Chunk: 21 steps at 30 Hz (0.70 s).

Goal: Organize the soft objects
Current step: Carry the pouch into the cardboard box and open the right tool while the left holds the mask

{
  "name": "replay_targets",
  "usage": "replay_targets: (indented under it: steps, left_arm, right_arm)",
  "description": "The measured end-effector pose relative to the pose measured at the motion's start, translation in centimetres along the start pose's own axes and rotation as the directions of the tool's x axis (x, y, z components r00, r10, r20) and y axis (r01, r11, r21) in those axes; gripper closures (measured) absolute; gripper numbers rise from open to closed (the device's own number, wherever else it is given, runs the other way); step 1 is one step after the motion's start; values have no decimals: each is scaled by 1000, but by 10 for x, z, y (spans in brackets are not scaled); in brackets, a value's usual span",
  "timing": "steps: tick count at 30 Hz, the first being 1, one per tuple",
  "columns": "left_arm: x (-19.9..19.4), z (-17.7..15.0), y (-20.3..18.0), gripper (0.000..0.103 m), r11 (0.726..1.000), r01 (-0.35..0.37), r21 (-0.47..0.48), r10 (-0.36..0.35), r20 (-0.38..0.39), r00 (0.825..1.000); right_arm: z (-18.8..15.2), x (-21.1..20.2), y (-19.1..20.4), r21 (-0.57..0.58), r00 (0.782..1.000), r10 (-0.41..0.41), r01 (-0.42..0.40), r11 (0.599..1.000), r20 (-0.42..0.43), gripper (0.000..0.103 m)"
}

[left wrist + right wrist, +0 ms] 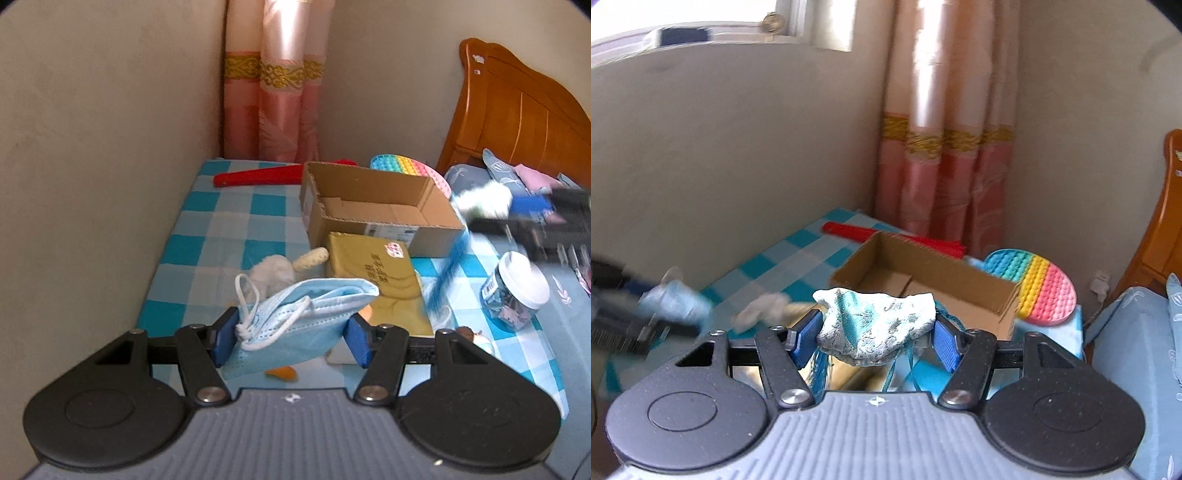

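cardboard box (380, 206) sitting empty near the tabletop's far edge | left gripper (291, 338) clamping a blue face mask (306, 314), right gripper (873, 338) clamping a teal patterned cloth (879, 325), both lifted | white fluffy piece (271, 275), probably cotton, still waiting at mid-table | nothing boxed yet

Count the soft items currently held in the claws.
2. A blue face mask is pinched in the left claw, and a teal-and-white cloth bundle is pinched in the right claw. Both are raised near the open cardboard box.
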<state>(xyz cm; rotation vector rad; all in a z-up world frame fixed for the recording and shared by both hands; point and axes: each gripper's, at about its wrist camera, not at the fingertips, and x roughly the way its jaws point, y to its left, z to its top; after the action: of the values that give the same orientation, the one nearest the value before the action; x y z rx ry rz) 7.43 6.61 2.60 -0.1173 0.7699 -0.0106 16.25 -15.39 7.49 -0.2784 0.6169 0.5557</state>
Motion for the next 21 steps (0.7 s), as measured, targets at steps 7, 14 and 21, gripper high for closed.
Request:
replay_targets:
  steps: [7, 14, 21]
  left_arm:
    - [4, -6, -7, 44, 999, 38, -2, -38, -12, 999]
    - [9, -10, -1, 44, 999, 36, -26, -37, -21, 999]
    - [12, -12, 6, 43, 998, 36, -45, -37, -27, 999]
  right_arm:
    - [39, 36, -36, 81, 996, -79, 82, 993, -31, 35]
    - [69, 75, -65, 173, 983, -163, 175, 969, -80, 35]
    - [61, 106, -80, 272, 980, -134, 171, 947, -147, 6]
